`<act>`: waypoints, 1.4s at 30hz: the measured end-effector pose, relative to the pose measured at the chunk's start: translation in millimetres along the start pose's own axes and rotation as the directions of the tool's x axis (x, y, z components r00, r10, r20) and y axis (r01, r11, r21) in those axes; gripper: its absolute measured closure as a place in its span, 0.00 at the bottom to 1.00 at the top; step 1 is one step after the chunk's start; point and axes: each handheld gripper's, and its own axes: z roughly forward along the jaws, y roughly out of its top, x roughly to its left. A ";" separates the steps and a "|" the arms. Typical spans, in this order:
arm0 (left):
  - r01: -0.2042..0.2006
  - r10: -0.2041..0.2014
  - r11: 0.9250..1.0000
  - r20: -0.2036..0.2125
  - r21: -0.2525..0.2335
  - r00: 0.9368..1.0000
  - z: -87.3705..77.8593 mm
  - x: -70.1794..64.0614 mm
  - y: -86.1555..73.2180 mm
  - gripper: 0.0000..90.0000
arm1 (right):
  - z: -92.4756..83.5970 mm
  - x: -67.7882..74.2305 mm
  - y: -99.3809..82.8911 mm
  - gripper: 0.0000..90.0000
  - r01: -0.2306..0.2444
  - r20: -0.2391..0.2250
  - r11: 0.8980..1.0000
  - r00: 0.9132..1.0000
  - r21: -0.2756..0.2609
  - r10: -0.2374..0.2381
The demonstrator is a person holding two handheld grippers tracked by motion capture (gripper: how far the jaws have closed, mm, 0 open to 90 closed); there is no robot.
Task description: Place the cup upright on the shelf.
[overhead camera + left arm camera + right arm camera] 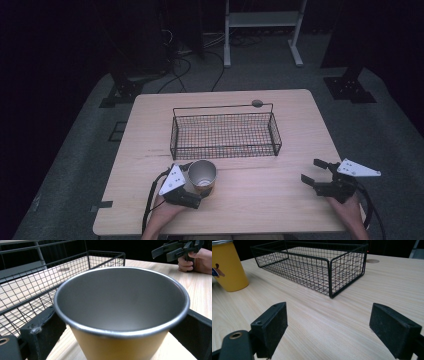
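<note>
A yellow cup (202,176) with a bare metal inside stands upright near the table's front left, just in front of the wire basket (225,149). My left gripper (197,184) is shut on the cup (120,302), one black jaw pressed to each side of it below the rim. My right gripper (311,171) sits low over the table at the front right, open, with only bare wood between its jaws (332,325). From there the cup (228,267) shows far to the left, with a small printed figure on its side. The right gripper (175,250) also appears in the left gripper view, held by a hand.
The black wire basket (329,272) is empty and lies across the middle of the light wooden table (260,200). A round grey cap (257,103) sits in the tabletop behind it. Cables, stands and a white frame are on the floor beyond the table.
</note>
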 end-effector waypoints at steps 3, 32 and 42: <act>-0.004 0.004 1.000 0.005 -0.002 1.000 3.2 0.0 2.1 0.03 | -0.1 -0.2 0.0 0.15 -0.002 -0.001 1.000 1.000 -0.001 0.002; -0.018 0.019 0.998 0.032 -0.058 0.999 5.8 11.9 30.0 0.14 | -0.6 -0.4 0.0 0.15 -0.003 0.000 1.000 1.000 -0.005 0.003; -0.045 0.047 0.997 0.038 -0.056 0.998 16.4 18.4 47.0 0.14 | -0.7 -0.5 0.0 0.15 -0.003 -0.001 1.000 1.000 -0.006 0.003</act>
